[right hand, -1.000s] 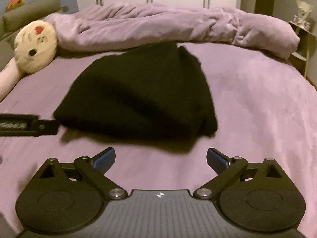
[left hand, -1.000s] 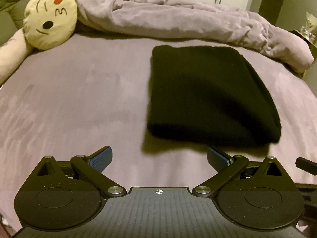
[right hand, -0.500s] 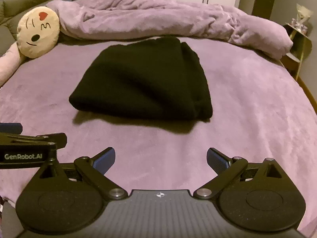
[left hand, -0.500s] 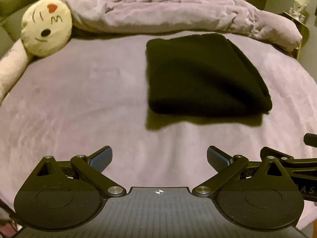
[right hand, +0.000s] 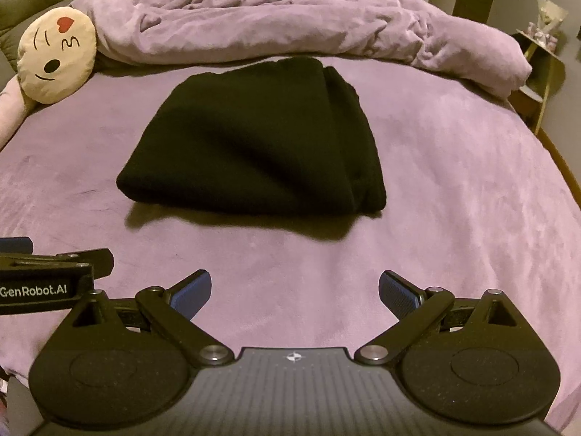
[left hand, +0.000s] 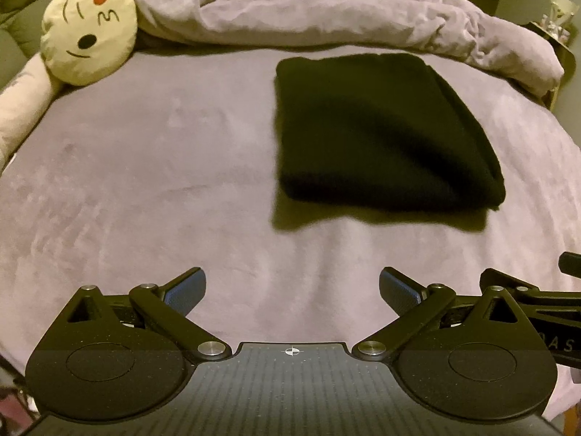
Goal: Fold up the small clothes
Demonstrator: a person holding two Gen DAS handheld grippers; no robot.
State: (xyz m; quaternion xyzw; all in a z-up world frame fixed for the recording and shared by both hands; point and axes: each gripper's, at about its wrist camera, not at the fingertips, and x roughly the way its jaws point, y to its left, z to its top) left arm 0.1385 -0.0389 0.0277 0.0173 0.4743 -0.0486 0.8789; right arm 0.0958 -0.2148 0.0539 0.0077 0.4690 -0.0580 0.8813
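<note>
A black garment [left hand: 381, 130] [right hand: 254, 141] lies folded into a thick rectangle on the purple bed sheet [left hand: 145, 167] [right hand: 472, 181]. My left gripper [left hand: 292, 287] hovers open over bare sheet, well short of the garment's near edge and a little to its left. My right gripper [right hand: 294, 287] is open too, held back from the garment's near edge with nothing between its fingers. The left gripper's body [right hand: 47, 283] shows at the left edge of the right wrist view, and the right gripper's body [left hand: 537, 298] at the right edge of the left wrist view.
A bunched purple duvet [left hand: 326, 11] [right hand: 290, 21] runs along the far side of the bed. A round cream face cushion [left hand: 89, 32] [right hand: 56, 54] sits at the far left. A small side shelf [right hand: 541, 58] stands beyond the bed's right edge.
Both grippers have drawn back from the folded garment, which now sits farther off in both views. The jaws stayed open and the garment has not moved.
</note>
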